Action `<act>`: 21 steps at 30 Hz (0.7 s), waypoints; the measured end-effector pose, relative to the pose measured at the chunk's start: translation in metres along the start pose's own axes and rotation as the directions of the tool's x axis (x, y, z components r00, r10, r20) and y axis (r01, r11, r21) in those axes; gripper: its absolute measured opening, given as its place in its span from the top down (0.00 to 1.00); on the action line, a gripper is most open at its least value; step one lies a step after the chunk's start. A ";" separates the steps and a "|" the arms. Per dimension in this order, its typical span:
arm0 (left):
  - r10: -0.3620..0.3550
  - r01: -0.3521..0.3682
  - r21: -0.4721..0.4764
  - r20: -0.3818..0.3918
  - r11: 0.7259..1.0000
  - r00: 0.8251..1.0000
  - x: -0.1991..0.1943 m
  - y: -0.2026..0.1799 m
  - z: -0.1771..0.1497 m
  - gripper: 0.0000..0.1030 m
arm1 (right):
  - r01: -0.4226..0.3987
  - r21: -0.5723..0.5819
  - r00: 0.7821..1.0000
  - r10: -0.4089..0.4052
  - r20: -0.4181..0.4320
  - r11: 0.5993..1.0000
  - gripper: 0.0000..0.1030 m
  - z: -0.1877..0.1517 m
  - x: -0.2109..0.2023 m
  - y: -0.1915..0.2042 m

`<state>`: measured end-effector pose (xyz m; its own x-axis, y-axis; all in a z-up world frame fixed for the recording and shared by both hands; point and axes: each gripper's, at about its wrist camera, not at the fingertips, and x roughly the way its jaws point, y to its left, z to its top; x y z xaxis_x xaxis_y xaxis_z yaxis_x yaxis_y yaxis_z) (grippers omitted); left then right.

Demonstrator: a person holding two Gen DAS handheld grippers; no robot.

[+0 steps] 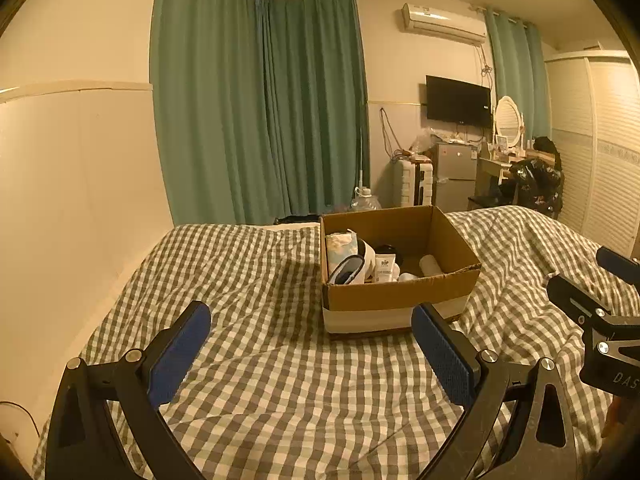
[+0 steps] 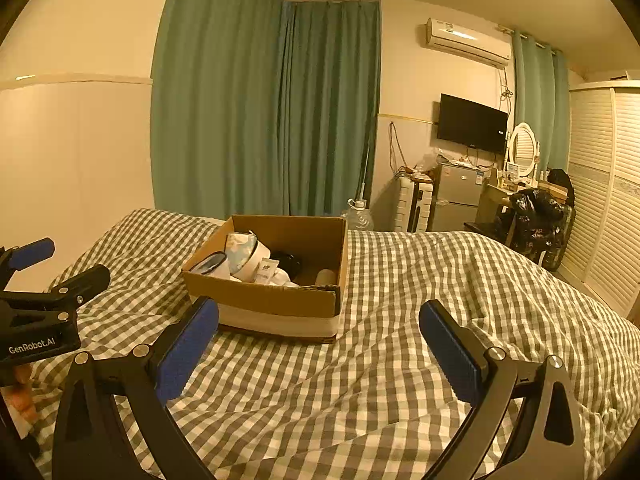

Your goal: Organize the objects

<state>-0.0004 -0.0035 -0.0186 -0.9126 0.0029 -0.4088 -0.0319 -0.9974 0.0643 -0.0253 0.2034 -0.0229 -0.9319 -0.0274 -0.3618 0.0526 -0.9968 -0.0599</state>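
Observation:
A cardboard box (image 1: 400, 298) sits on a checked bed cover (image 1: 280, 380); it also shows in the right wrist view (image 2: 276, 300). Inside lie a floral pouch (image 1: 340, 246), a white and dark shoe (image 1: 352, 270), a white tube (image 1: 385, 267), a dark round item and a pale roll (image 1: 430, 265). My left gripper (image 1: 312, 320) is open and empty, held above the cover just in front of the box. My right gripper (image 2: 320, 316) is open and empty, near the box's front right corner. Each gripper shows at the edge of the other's view.
Green curtains (image 1: 260, 120) hang behind the bed. A wall runs along the left. A small fridge (image 1: 456, 176), a suitcase, a wall TV, a dressing table with mirror and a louvred wardrobe (image 1: 600, 152) stand at the far right. A water jug stands past the bed.

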 end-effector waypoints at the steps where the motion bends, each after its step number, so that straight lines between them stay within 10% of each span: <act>1: 0.000 0.000 -0.001 -0.003 1.000 1.000 0.000 0.000 0.000 0.00 | 0.000 -0.004 1.000 0.000 0.002 1.000 0.02 0.000 0.000 0.001; 21: 0.003 -0.004 -0.007 -0.022 1.000 1.000 0.002 0.003 -0.004 0.00 | -0.005 -0.008 1.000 0.005 0.004 1.000 0.02 0.000 -0.001 0.004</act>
<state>-0.0005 -0.0069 -0.0230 -0.9037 -0.0021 -0.4282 -0.0259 -0.9979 0.0596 -0.0243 0.1994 -0.0227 -0.9329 -0.0323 -0.3587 0.0597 -0.9960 -0.0658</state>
